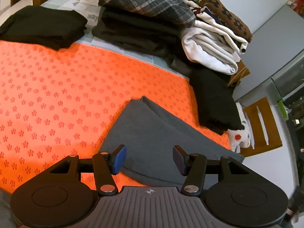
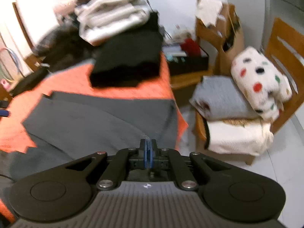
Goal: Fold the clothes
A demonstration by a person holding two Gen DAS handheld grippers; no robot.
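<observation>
Flat dark-grey knit garment point(image 1: 152, 133) lies part-folded on the bench's orange patterned cloth point(image 1: 57, 95), near right. Right gripper point(image 2: 148, 144) jaws pinching its edge, likely to carry a fold; left gripper point(image 1: 149, 158) jaws spread above it.

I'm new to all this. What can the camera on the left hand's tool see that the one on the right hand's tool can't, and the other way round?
Only the left view shows the left tool, open above the cloth, a plaid garment topping a dark pile, and a separate black stack at the far left.

Only the right view shows the right tool, shut on a pinch of the grey cloth, plus a chair stacked with a grey fold and a cream fold.

Both show the grey cloth, the orange cover, white folded laundry and a spotted white bundle.
</observation>
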